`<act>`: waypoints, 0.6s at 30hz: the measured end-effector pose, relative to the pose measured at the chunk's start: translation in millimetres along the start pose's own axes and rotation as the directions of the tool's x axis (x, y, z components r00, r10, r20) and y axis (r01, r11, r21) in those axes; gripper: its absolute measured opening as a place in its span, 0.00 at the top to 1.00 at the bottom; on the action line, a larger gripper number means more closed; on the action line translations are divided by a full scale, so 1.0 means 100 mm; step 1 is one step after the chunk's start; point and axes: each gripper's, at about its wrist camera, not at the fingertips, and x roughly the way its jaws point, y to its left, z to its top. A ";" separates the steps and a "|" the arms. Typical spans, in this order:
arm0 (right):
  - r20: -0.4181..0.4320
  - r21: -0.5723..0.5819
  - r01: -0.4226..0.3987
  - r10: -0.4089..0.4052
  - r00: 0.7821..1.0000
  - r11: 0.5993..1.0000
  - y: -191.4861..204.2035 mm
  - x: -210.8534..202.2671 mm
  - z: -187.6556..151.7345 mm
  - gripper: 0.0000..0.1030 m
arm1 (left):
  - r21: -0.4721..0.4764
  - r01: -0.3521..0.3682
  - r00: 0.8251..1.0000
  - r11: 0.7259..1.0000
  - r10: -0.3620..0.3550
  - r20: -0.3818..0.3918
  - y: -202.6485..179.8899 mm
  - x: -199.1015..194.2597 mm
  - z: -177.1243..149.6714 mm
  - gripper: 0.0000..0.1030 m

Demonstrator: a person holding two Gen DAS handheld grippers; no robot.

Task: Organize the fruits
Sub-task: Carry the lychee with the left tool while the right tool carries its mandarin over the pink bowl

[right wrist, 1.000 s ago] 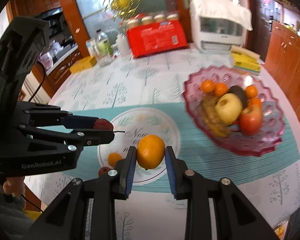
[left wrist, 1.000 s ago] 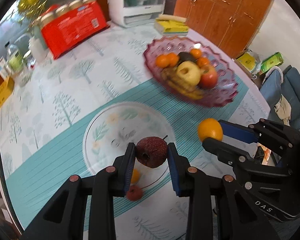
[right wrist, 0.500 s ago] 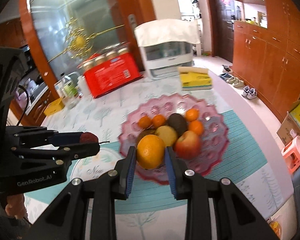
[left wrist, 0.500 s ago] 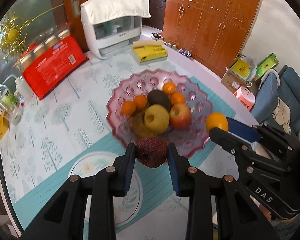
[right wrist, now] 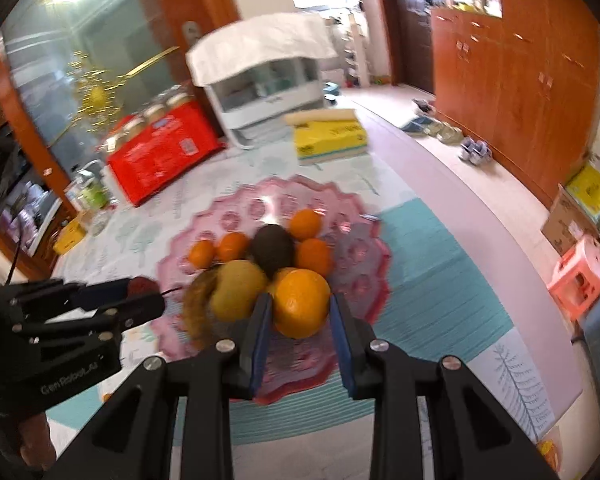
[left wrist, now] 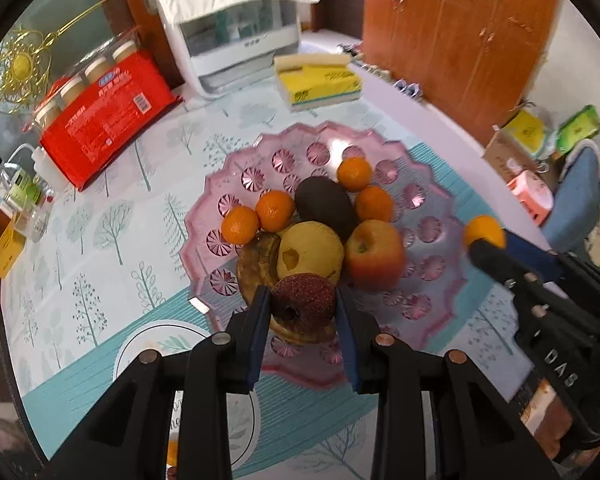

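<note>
both grippers are over the pink bowl, left gripper clamped on the red fruit and right gripper on the orange, so i'd lower each into a bare spot before letting go, not onto the pile.

bowl ahead of left claw | apple in bowl, ahead-right | plate below-left | tissue box behind bowl

- "DAS", white letters, on the body of the right gripper
- "GenRobot.AI", white letters, on the body of the left gripper
- Print on red package: illegible
</note>
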 end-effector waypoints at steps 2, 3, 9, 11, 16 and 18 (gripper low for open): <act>-0.004 0.008 0.035 -0.035 0.999 0.999 -0.09 0.09 -0.02 0.71 | -0.013 -0.015 1.000 1.000 0.015 -0.028 -0.04 0.14 0.00 0.70; -0.009 0.005 0.052 -0.052 0.999 0.999 -0.11 0.14 -0.04 0.71 | -0.019 -0.024 0.999 1.000 0.023 -0.043 -0.06 0.21 0.00 0.70; -0.063 -0.032 0.067 -0.068 0.996 0.997 -0.18 0.39 -0.12 0.71 | -0.032 -0.073 0.993 0.997 0.070 -0.099 -0.16 0.49 0.01 0.70; -0.075 -0.047 0.066 -0.069 0.995 0.997 -0.18 0.44 -0.13 0.71 | -0.033 -0.086 0.990 0.996 0.081 -0.120 -0.18 0.56 0.02 0.70; -0.068 -0.080 0.056 -0.062 0.996 0.995 -0.17 0.49 -0.10 0.71 | -0.036 -0.112 0.984 0.993 0.106 -0.142 -0.21 0.66 0.06 0.70; -0.070 -0.088 0.054 -0.060 0.996 0.995 -0.17 0.52 -0.08 0.71 | -0.040 -0.125 0.983 0.991 0.118 -0.142 -0.21 0.67 0.07 0.66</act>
